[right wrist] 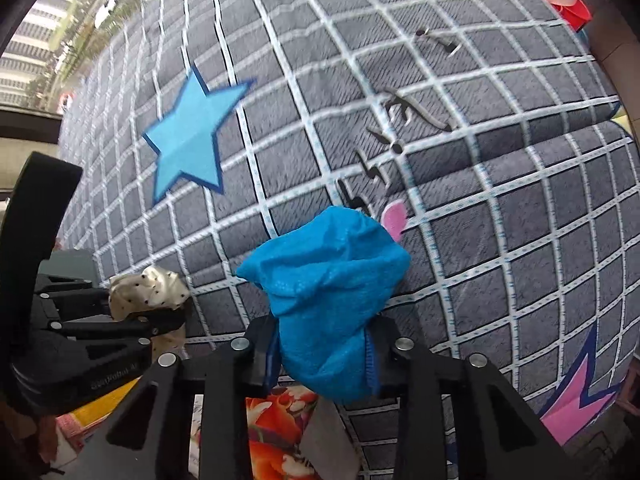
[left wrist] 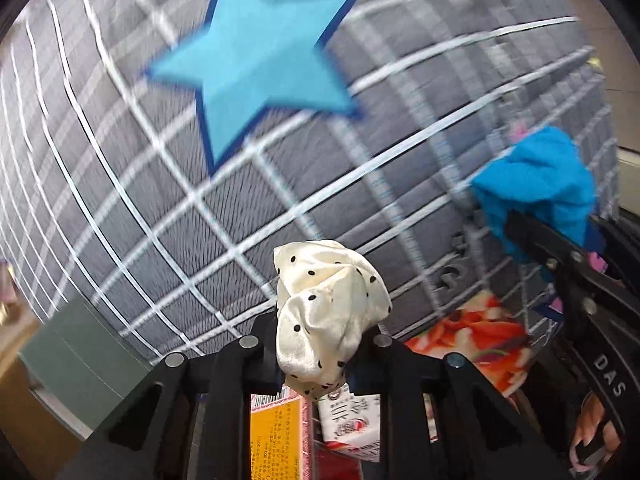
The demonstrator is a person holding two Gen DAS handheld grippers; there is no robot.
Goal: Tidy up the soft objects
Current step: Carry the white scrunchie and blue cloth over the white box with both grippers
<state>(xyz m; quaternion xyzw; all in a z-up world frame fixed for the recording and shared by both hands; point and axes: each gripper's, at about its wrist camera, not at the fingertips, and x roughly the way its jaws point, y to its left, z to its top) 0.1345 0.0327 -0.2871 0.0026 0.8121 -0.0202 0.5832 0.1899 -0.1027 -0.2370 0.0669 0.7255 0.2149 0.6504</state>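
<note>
**Left wrist and right wrist views: each gripper clamped on a bunched cloth**

Left wrist view shows the left gripper (left wrist: 326, 354) pinched tight on a cream satin cloth with black dots (left wrist: 326, 300). The cloth is crumpled into a ball that bulges up and out from between the two black fingers, with a fold hanging below the pads. It is held above a grey quilted mat with a white grid (left wrist: 120, 168), and whether it touches that surface cannot be told. A light blue star (left wrist: 260, 72) with a dark blue edge is printed on the mat, well beyond the cloth and blurred. Below the fingers, a yellow-labelled box (left wrist: 276, 432) and a white carton (left wrist: 352, 424) lie at the mat's near edge.

At the right edge of the same view, the right gripper (left wrist: 516, 222) grips a bright blue cloth (left wrist: 536, 176).

Right wrist view gives the closer look: the right gripper (right wrist: 324, 356) is closed on the blue cloth (right wrist: 328, 280), which is wadded into a lump rising above the fingers, with a darker stitched hem showing at the right pad. A pink printed shape (right wrist: 394, 218) peeks out behind it on the mat (right wrist: 500, 240). The left gripper (right wrist: 160, 320) appears at the left with the dotted cloth (right wrist: 150, 290) in its jaws, well apart from the blue one. A floral red and orange sheet (right wrist: 280, 432) lies under the fingers. The star (right wrist: 190, 136) sits further up the mat.
</note>
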